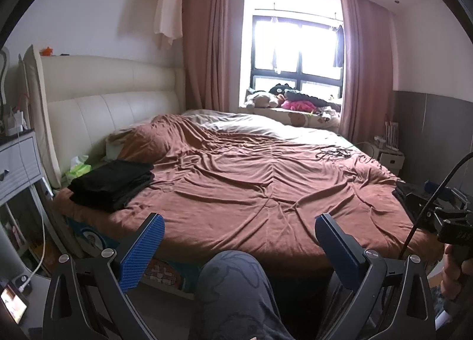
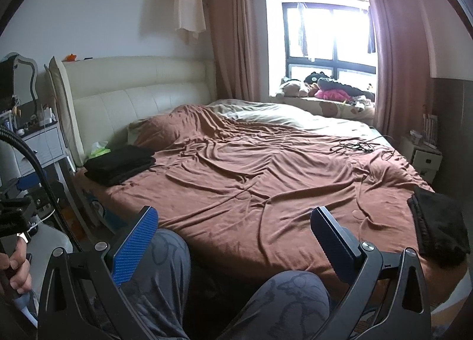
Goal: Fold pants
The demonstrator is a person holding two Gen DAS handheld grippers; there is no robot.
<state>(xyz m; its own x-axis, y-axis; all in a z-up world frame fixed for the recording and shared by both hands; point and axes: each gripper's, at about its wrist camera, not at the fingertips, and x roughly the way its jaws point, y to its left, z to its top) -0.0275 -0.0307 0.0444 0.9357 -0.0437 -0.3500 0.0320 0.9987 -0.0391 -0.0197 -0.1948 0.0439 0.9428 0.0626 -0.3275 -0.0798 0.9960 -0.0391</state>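
Grippers both spread wide and empty, held low at the near edge of the bed [image 1: 251, 198], above the knees of a seated person: left gripper [image 1: 239, 248] aimed up the middle of the cover, right gripper [image 2: 233, 239] likewise, neither touching cloth. Probably a pause between garments, with reach kept free to either side

Black folded stack [image 1: 113, 184] at the near left corner by the headboard [image 1: 112, 94], squared and layered, likely finished pieces parked out of the working area. Dark unfolded pants [image 2: 437, 227] at the near right edge, slumped and partly hanging over the side, waistband edge visible, closest to the right gripper and probably next to be taken. Broad middle of the bed left bare, presumably as the folding surface

Brown cover [image 2: 251, 174] soft and thin, creased in long ripples, likely to drag along with a garment. Pants matte and limp, apt to sag when lifted. Blue finger pads [image 1: 142, 254] ribbed for grip. Tangled thin cable [image 1: 334, 153] far right, well apart
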